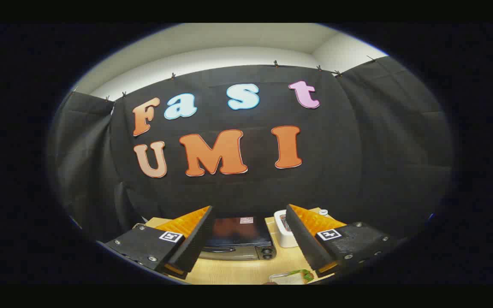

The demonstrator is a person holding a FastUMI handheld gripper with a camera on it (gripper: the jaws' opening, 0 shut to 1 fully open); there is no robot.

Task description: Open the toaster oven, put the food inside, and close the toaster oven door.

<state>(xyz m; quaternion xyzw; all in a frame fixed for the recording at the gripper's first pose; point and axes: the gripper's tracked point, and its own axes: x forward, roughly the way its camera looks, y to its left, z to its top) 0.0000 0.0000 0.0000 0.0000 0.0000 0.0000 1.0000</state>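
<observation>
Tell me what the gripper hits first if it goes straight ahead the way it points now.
Probably the toaster oven: it sits on the wooden table between and just beyond the open gripper's fingers. The aim may run higher, toward the black cloth wall; depth is unclear.

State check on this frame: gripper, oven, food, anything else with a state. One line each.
Two-finger gripper: open, fingers spread wide, holding nothing, raised above the table.
Black toaster oven with metal handle: door shut, standing on the table between and beyond the fingers.
Food with green piece on clear tray: on the light wooden table, outside the oven, nearer than the fingertips.
White box-shaped appliance: upright beside the oven; on or off unclear.
</observation>
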